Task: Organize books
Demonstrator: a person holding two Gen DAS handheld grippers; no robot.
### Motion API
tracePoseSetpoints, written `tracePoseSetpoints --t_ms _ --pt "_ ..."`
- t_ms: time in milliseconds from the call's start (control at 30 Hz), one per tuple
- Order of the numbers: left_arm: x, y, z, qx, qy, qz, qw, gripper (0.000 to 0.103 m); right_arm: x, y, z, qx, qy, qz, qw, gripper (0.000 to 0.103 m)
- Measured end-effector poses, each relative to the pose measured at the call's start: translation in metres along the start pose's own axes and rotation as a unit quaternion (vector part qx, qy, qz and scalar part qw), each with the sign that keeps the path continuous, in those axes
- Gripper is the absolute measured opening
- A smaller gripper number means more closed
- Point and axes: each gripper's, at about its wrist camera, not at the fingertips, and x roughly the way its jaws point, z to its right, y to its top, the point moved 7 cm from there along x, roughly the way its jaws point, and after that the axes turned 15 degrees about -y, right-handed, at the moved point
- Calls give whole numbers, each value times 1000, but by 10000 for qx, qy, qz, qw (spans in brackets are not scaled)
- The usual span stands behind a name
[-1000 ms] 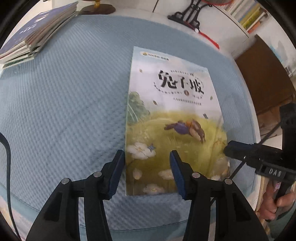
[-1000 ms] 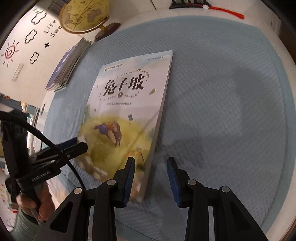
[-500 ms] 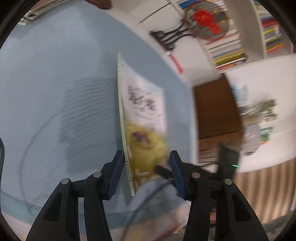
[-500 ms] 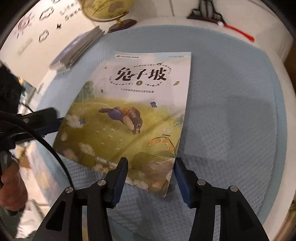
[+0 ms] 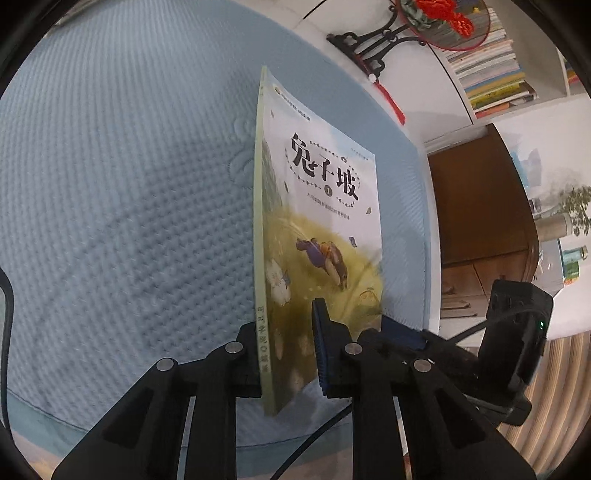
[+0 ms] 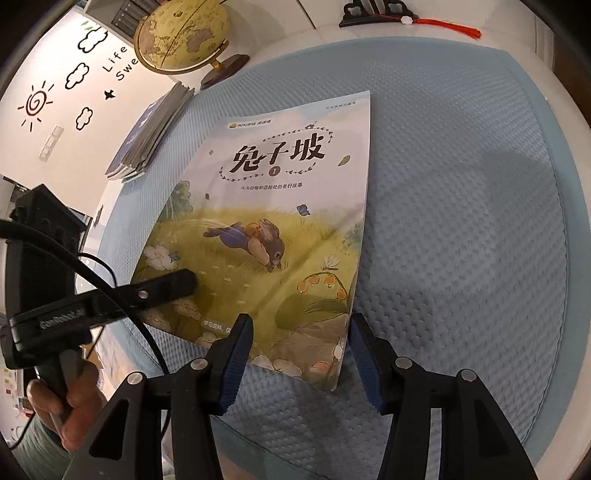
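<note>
Picture book, thin glossy paperback (image 6: 280, 229): left gripper (image 5: 288, 350) closing on spine corner; right gripper (image 6: 297, 354) hanging unclamped. Advice: support sagging cover.

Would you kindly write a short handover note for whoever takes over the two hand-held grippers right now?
Left hand-held gripper: jaws closing on the spine edge of the rabbit book, near its bottom corner; the pads clamp it.
Right hand-held gripper: open, with the book's lower right corner between its fingers, pads not pressing.
Book: tipped up along its spine side over the blue mat.
Stack of books: at the mat's far left edge, beside the globe.
Done: the book is gripped and partly raised.
Left: probably carry it to the stack and set it on top.
</note>
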Motion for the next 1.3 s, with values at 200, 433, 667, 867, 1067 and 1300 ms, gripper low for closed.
tracePoseSetpoints --t_ms 200,433,667,867,1067,1300 --pt "-4 21 23 -647 -1258 200 9897 16 -23 12 11 561 683 -140 9960 56" --pt "-4 35 38 -1044 -2038 112 9734 16 -24 17 37 1840 2233 -409 9564 71" --pt "-3 34 28 -1149 -1775 86 9774 14 4 39 31 2431 2932 -615 9226 39" --pt "2 32 25 -323 -550 -113 9979 16 -2 39 20 1986 2207 -365 9542 33" --pt "5 22 40 550 227 -176 9981 18 -16 37 5 944 866 130 9917 33" --pt "-4 12 54 1181 581 -209 9911 18 -33 31 -18 -216 -158 692 9972 33"
